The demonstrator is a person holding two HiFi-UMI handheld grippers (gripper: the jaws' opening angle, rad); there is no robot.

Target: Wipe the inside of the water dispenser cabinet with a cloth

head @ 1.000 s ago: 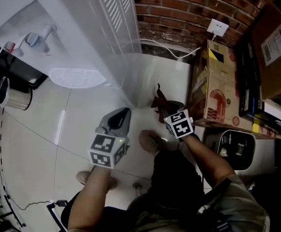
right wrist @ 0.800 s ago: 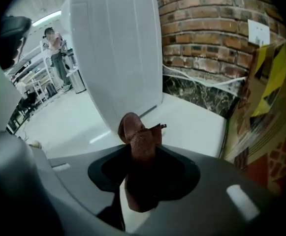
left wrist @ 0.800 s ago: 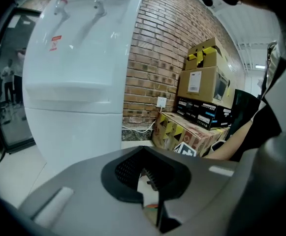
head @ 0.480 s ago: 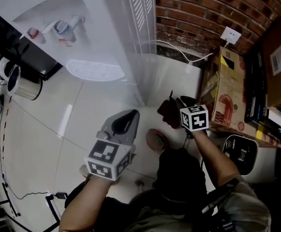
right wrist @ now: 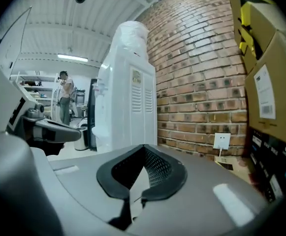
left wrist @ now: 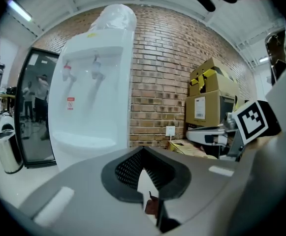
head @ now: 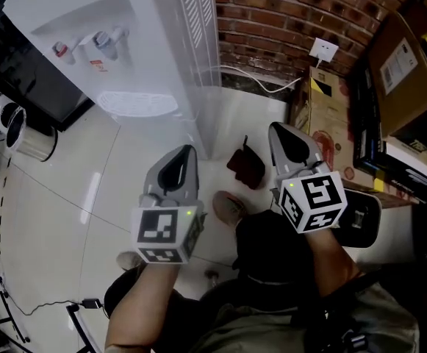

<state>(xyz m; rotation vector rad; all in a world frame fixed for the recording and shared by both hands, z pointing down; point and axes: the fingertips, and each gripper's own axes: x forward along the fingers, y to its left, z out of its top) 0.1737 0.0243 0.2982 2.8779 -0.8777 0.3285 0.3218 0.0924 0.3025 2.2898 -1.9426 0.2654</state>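
Both grippers are empty: the left gripper [head: 187,153] has its jaws fully together, and the right gripper [head: 279,131] has just closed its jaws on nothing. The cloth [head: 246,168] lies crumpled on the floor [head: 110,175] between them, at 5 o'clock from the dispenser [head: 125,50], untouched.

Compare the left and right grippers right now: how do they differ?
The left gripper sits nearer the water dispenser; the right gripper sits nearer the cardboard box.
The left gripper view faces the dispenser's taps; the right gripper view faces its vented side.
The right gripper's jaws have just closed on nothing; the left gripper is simply shut.
Shared: both are shut and empty; the cloth lies on the floor between them.
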